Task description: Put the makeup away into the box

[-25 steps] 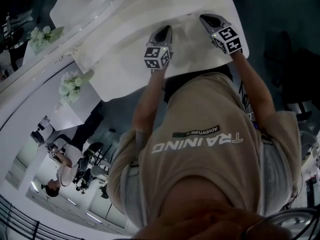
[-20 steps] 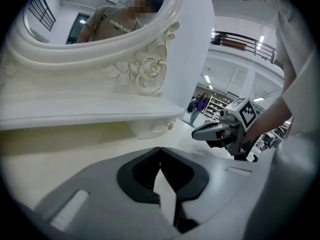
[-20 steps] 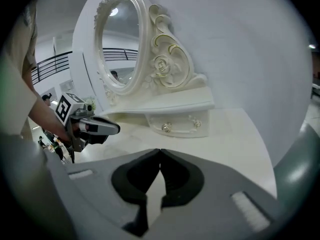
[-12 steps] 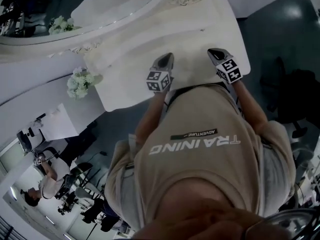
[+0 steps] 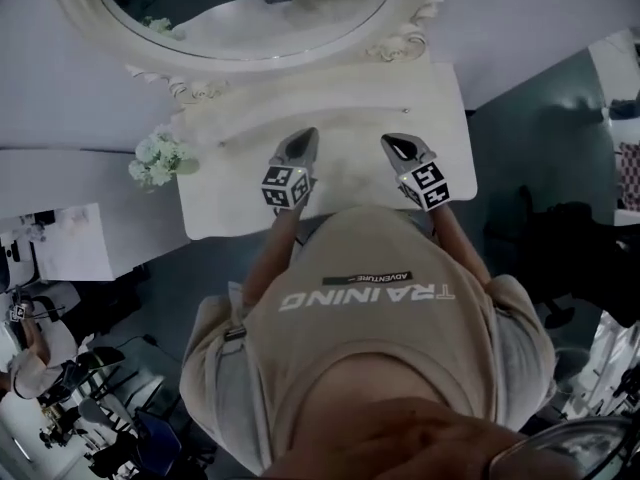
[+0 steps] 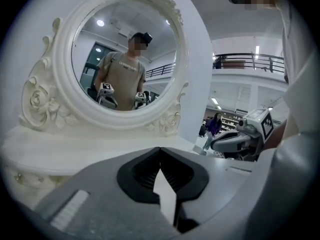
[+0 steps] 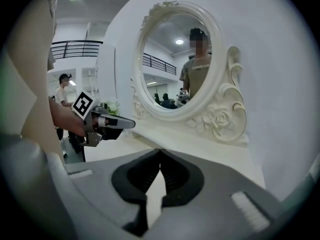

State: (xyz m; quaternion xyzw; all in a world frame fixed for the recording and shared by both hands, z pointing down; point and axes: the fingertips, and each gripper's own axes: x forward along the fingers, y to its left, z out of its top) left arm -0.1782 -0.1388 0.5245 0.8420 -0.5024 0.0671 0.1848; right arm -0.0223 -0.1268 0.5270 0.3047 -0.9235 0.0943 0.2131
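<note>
No makeup and no box show in any view. My left gripper (image 5: pixel 303 138) and right gripper (image 5: pixel 395 143) hover side by side over the white dressing table (image 5: pixel 225 208), pointing toward its oval mirror (image 5: pixel 250 28). In the left gripper view the left gripper (image 6: pixel 160 149) has its jaws meeting at the tips with nothing between them. The right gripper (image 7: pixel 160 151) is likewise shut and empty in its own view. Each gripper sees the other: the right gripper (image 6: pixel 214 144) at the right of the left gripper view, the left gripper (image 7: pixel 131 124) at the left of the right gripper view.
The ornate white mirror frame (image 6: pixel 45 99) with carved roses (image 7: pixel 220 119) rises at the table's back. A small bunch of white flowers (image 5: pixel 155 158) stands at the table's left end. Dark floor (image 5: pixel 560 168) lies to the right; other people stand far off at the lower left.
The head view has swung so the whole mirror and table now show. Both grippers have risen and moved together over the tabletop, still shut and empty.
</note>
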